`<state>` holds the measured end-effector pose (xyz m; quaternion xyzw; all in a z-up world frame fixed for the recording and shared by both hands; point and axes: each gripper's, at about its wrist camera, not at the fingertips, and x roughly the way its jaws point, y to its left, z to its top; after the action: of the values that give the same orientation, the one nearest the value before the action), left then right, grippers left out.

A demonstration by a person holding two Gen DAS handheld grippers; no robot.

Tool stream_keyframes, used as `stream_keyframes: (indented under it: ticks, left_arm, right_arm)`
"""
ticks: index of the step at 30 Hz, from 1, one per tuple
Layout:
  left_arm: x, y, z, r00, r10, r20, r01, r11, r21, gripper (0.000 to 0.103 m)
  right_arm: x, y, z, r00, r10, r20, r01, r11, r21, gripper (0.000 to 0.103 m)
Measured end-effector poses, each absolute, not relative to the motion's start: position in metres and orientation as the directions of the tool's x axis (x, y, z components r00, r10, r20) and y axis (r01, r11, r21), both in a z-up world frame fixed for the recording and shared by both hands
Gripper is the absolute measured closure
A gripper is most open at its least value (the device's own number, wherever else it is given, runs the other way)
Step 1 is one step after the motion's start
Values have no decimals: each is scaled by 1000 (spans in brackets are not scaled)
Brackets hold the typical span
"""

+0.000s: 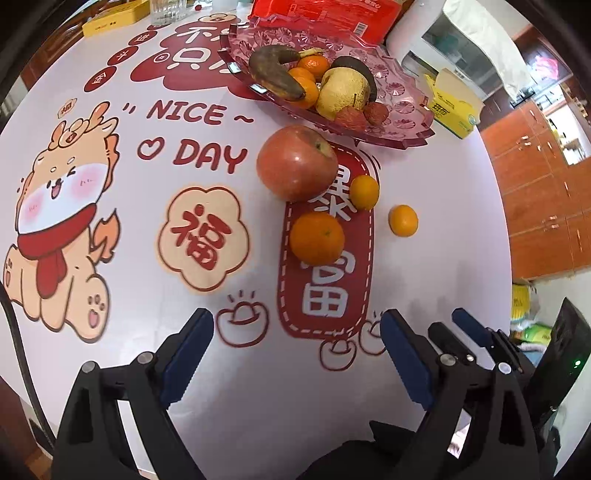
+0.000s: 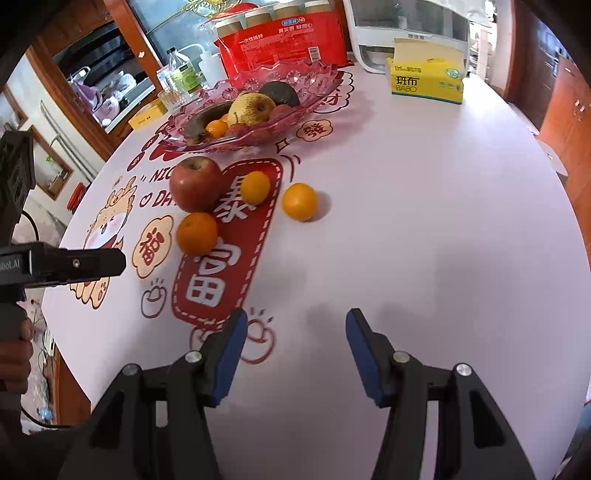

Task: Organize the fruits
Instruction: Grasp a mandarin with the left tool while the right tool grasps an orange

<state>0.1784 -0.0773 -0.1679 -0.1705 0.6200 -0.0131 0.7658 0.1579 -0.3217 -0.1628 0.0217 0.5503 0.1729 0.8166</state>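
A red apple (image 1: 297, 162) (image 2: 195, 186) and three mandarins lie loose on the printed tablecloth: a large one (image 1: 317, 238) (image 2: 197, 233), a small one beside the apple (image 1: 364, 192) (image 2: 255, 187), and one apart to the right (image 1: 403, 220) (image 2: 300, 201). Behind them a pink glass fruit tray (image 1: 399, 127) (image 2: 295, 88) holds a browned banana (image 1: 275, 75), a yellow pear (image 1: 341, 92) (image 2: 249, 109), mandarins, lychees and a dark fruit. My left gripper (image 1: 297, 332) is open and empty, near the table's front. My right gripper (image 2: 296, 325) is open and empty, short of the loose fruit.
A yellow tissue box (image 1: 454, 105) (image 2: 426, 75) stands right of the tray. A red package (image 1: 325, 14) (image 2: 280, 40) and a white appliance (image 2: 410, 29) stand behind it. A glass (image 1: 168, 11) and a yellow tin (image 1: 114, 18) are at the far left.
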Motion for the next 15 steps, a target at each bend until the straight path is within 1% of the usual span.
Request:
stream_keyframes:
  ticks: [4, 9, 15]
  left_arm:
    - [189, -84, -175, 241, -175, -955, -242, 942, -233, 11]
    - [202, -86, -182, 230, -138, -963, -276, 940, -200, 11]
    - [215, -86, -190, 238, -127, -963, -296, 935, -196, 11]
  right_arm:
    - [180, -330, -158, 342, 305, -889, -303, 931, 203, 47]
    - [207, -330, -151, 348, 317, -882, -351, 917, 191, 47]
    - [234, -314, -153, 356, 342, -870, -407, 895, 185, 47]
